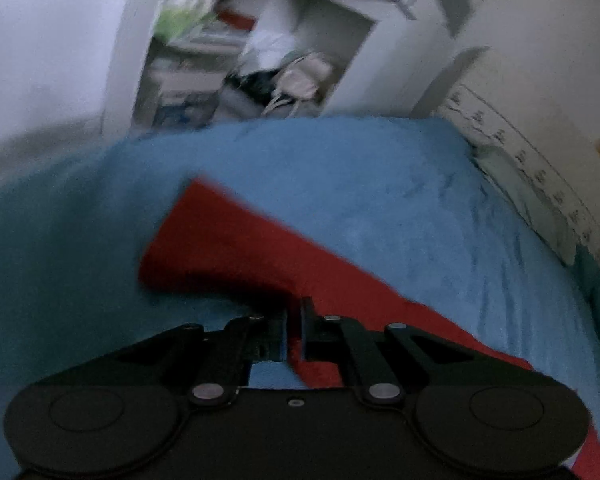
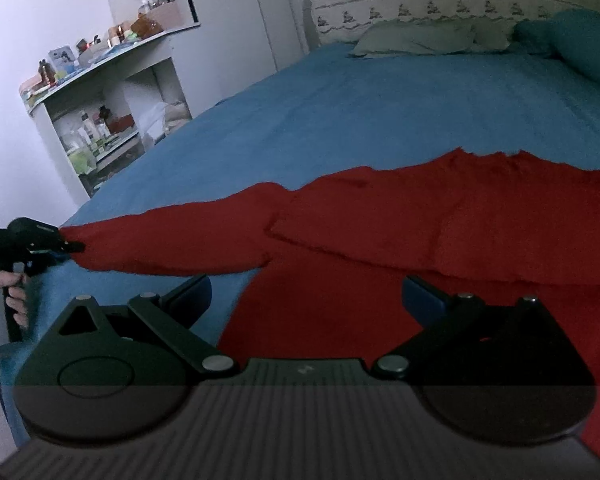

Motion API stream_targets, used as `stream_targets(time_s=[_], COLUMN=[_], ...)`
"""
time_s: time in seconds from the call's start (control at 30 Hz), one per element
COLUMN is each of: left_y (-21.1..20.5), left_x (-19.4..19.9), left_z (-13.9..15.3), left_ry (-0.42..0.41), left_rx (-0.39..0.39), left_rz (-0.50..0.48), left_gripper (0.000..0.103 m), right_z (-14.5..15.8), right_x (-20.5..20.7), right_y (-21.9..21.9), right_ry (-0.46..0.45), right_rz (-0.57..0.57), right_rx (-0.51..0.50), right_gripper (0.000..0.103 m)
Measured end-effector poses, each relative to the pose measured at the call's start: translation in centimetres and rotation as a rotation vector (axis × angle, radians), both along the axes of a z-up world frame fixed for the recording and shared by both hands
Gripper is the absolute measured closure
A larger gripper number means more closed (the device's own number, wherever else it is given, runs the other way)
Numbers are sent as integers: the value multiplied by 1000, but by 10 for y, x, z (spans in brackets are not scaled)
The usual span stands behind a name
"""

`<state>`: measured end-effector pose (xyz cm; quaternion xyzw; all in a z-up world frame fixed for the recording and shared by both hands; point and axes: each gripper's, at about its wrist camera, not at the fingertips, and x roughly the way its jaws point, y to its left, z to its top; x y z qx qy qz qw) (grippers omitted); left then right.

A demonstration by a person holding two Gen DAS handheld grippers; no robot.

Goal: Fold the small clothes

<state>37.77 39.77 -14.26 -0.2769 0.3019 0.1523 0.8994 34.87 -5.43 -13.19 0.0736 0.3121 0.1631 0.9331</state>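
On the blue bed (image 2: 380,100) lies the red garment (image 2: 420,220), one sleeve already folded across it. The left gripper (image 1: 295,320) pinches the other sleeve's end; the right gripper (image 2: 306,292) hovers, fingers spread. Most folding probably remains.

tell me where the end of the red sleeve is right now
In the right wrist view it sits far left, over the blue bedspread, pinched in the left tongs; the red garment lies to its right.

Blue bedspread (image 2: 380,112) covering the bed. Grey pillow (image 2: 416,38) and teal bolster (image 2: 584,46) at an embroidered white headboard (image 2: 440,4). White shelf unit (image 2: 100,80), cluttered with bottles and boxes.
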Motion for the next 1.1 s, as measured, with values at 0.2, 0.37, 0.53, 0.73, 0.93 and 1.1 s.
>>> stream_targets(time_s=[0.2,0.37,0.53,0.73,0.93,1.1], left_y=[-77,-182,-306,-428,-469,-461], left_x=[18,38,58,66,59,48], left_z=[67,115,119,48,-23,-18], left_ry=[-121,-243,-275,-147,-8,-8], left_rx=[153,155,136,175,232,264], left_rz=[-180,-371,-563,-750,-812,-834], left_gripper=[98,98,98,98,97,38], right_z=[8,22,34,29,6,-5], right_x=[-1,-7,-20,-36,-42,-38], right_y=[-36,-79,-130,-189,-231,-241], right_ry=[-19,-46,-91,-80,-20,-5], right_rz=[-51,-102,-154,-215,-252,-263], right_rx=[3,-16,-64,-117,-129,-107], right_gripper=[0,0,0,0,0,0])
